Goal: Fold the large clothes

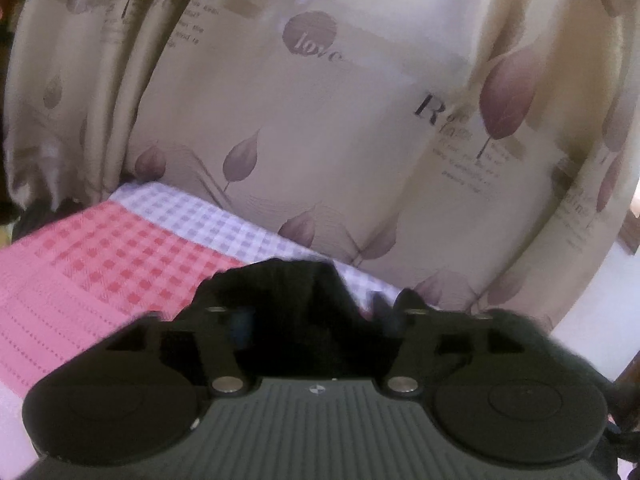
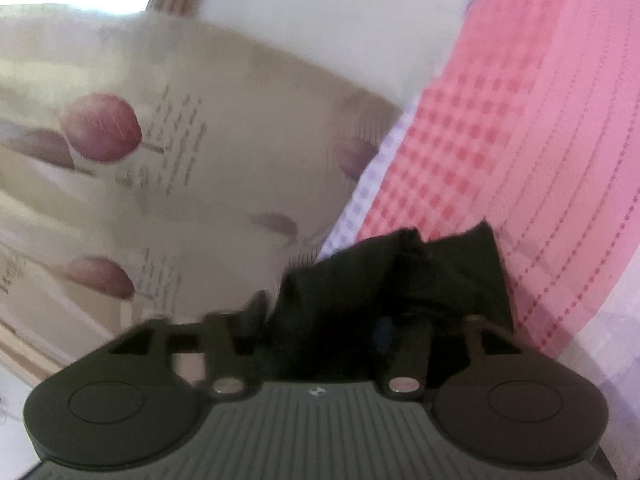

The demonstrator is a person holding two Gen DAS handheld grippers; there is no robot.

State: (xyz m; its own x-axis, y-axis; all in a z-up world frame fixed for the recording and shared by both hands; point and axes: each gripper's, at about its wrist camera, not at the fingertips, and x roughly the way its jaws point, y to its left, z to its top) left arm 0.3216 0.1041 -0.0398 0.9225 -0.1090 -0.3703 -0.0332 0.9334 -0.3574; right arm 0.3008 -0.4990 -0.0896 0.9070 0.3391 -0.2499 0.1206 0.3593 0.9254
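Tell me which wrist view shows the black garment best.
The right wrist view: the black garment bunches up beyond the right gripper, folds and an edge visible. In the left wrist view it is a dark, shapeless mass at the left gripper.

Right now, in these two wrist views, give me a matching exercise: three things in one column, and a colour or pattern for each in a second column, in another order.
Things:
1. garment
2. bed cover
3. curtain

Colours or patterns:
A. cream with purple leaves and printed words
B. plain black
C. pink and lilac checks

Pairs: 1-B, 2-C, 3-A.

The garment lies bunched between the fingers of each gripper, on the bed cover; the curtain hangs behind.
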